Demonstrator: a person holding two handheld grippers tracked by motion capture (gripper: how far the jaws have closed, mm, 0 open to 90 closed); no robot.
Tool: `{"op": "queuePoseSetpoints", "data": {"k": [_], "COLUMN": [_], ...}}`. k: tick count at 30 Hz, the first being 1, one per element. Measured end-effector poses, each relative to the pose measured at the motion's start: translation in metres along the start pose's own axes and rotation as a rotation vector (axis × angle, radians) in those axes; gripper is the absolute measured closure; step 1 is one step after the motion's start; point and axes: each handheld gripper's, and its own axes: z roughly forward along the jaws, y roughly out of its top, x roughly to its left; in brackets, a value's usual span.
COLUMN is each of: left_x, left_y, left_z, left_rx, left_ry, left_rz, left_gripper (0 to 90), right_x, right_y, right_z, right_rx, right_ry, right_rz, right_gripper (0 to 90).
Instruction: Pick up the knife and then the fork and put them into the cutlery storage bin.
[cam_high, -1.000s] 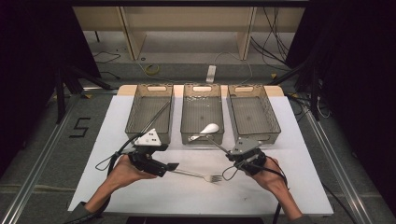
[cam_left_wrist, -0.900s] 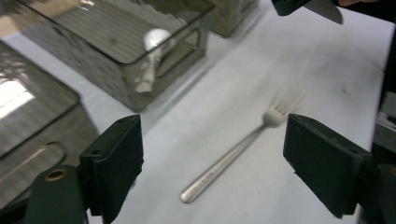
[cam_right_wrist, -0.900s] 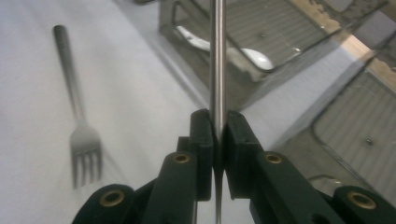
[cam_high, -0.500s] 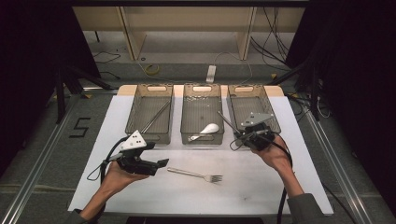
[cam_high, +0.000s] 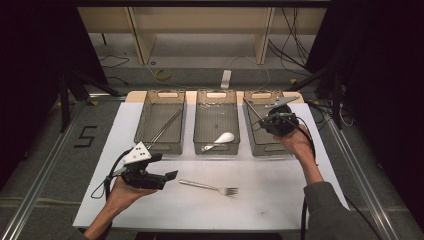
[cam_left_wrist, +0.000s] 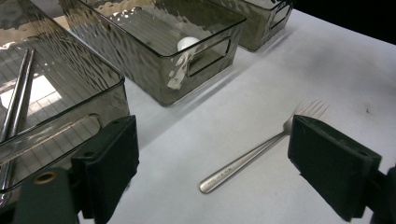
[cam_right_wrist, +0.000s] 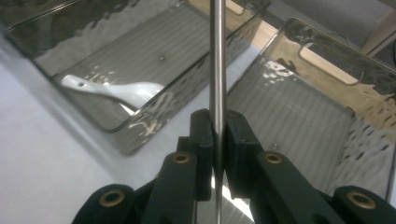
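While right gripper (cam_right_wrist: 215, 135) pinches a rod (cam_right_wrist: 217, 60) (above bin rim (cam_high: 248, 131)), left gripper (cam_left_wrist: 215, 163) gapes.

A white spoon (cam_high: 220, 140) is seen lying in the middle bin (cam_high: 215, 117), and a pair of metal chopsticks (cam_high: 165, 127) in the left bin (cam_high: 160, 148) (both bins smoky and see-through). A "5" (cam_high: 86, 136) is marked on the floor.
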Motion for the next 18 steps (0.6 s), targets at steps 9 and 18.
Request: {"op": "queuePoseSetpoints", "data": {"k": [9, 18], "left_x": [-0.001, -0.001], "left_y": [-0.001, -0.001], "left_z": [-0.002, -0.004], "left_rx": [-0.024, -0.047], "left_ry": [0.022, 0.026], "left_rz": [0.003, -0.001], "left_gripper": [15.8, 15.8], "right_x": [-0.020, -0.035], "right_y": [0.018, 0.025], "right_z": [0.016, 0.038], "right_rx": [0.029, 0.071], "right_ry": [-0.028, -0.048], "right_rz": [0.056, 0.121], "right_gripper": [83.5, 83.5]}}
